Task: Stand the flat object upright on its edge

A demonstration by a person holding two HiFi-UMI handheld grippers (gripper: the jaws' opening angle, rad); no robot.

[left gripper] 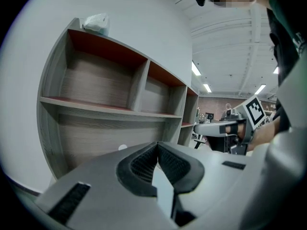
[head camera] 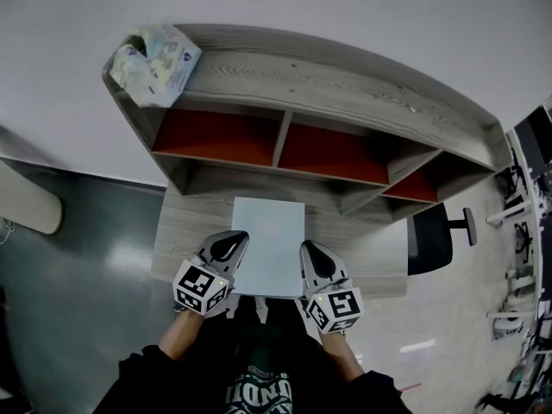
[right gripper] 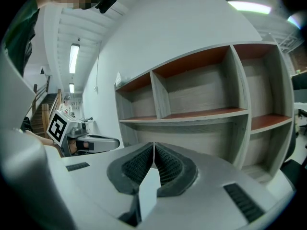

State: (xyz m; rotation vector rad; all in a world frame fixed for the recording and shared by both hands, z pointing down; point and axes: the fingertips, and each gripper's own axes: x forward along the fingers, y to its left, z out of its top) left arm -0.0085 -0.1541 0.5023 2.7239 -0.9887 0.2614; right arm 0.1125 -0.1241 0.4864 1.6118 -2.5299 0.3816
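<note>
A pale, square flat board (head camera: pixel 269 241) lies level above the wooden desk (head camera: pixel 185 231), in front of the shelf unit. My left gripper (head camera: pixel 231 243) is shut on its near left edge. My right gripper (head camera: pixel 312 252) is shut on its near right edge. In the left gripper view the jaws (left gripper: pixel 157 150) pinch a pale sliver of the board (left gripper: pixel 164 188). The right gripper view shows the same, with the board (right gripper: pixel 148 191) caught between the closed pads of that gripper (right gripper: pixel 153 150). Whether the board's far edge rests on the desk I cannot tell.
A grey wooden shelf unit (head camera: pixel 345 93) with red-backed compartments stands at the back of the desk against the white wall. A crumpled plastic bag (head camera: pixel 155 61) sits on its top left. A black office chair (head camera: pixel 434 235) is to the right of the desk.
</note>
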